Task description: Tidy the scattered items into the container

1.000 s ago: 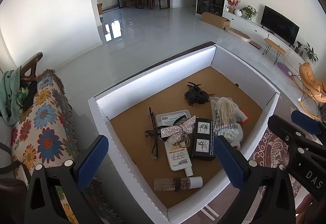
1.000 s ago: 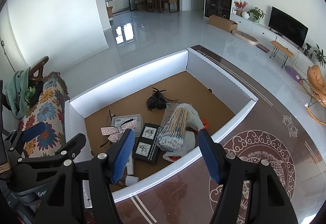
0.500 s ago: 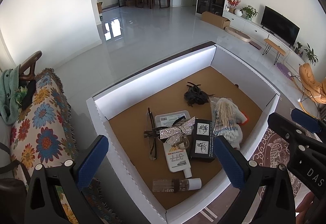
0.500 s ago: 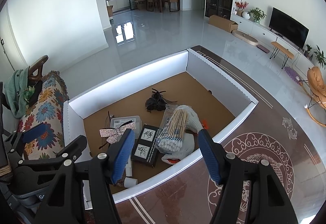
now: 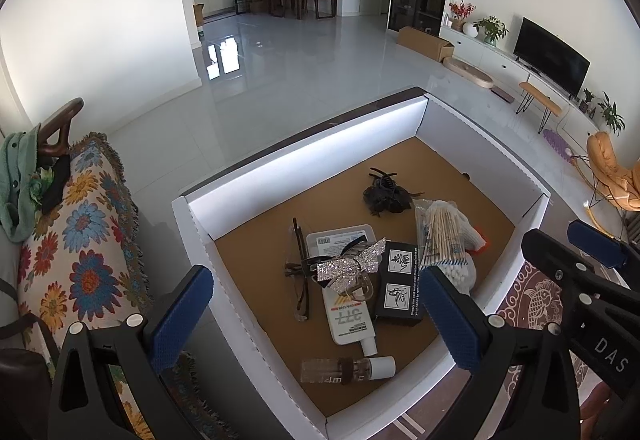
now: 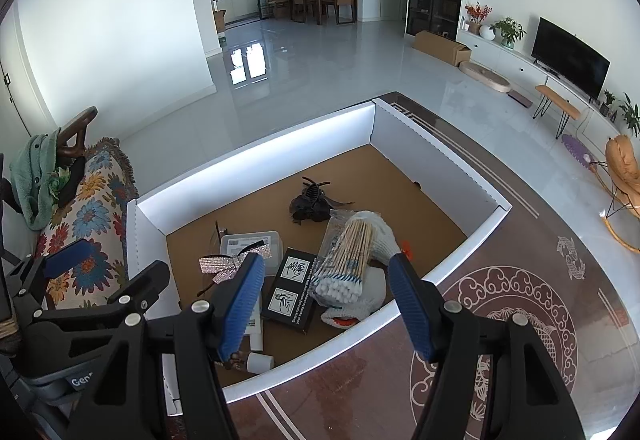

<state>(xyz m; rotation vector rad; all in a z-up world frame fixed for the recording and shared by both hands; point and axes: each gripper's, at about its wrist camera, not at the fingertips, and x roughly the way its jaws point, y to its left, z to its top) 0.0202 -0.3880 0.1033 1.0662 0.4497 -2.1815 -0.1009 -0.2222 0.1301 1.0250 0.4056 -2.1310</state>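
Honestly, everything I can spot is already sitting inside the box [image 5: 304, 144], so the relation that matters now is just jaws versus pile. Both grippers hover above the box's near rim with their jaws spread wide and nothing between them.

In the left wrist view the left gripper [image 5: 316, 314] frames the pile almost dead centre: the sparkly bow [image 5: 348, 266] lies on top of the white tube [image 5: 350, 316], and the tube's long axis runs roughly away from the camera, cap end toward the bottom of the frame. The glasses [image 5: 298, 272] lie left of it, also lengthwise up the frame. The small bottle [image 5: 346, 367] lies crosswise at lower centre, closest to the near wall.

In the right wrist view the right gripper [image 6: 326, 300] sits over the swab bag [image 6: 346, 258], whose sticks angle from lower left to upper right, resting on a white glove [image 6: 356, 306]. The black box [image 6: 290, 290] lies just left of it, touching. The dark hair claw [image 6: 312, 202] sits further back, apart from the rest.

So the left gripper is nearer the tube, bow and bottle, the right nearer the swabs. I can't see anything loose on the table [image 6: 500, 320] outside the box, so my guess is the job's basically done.
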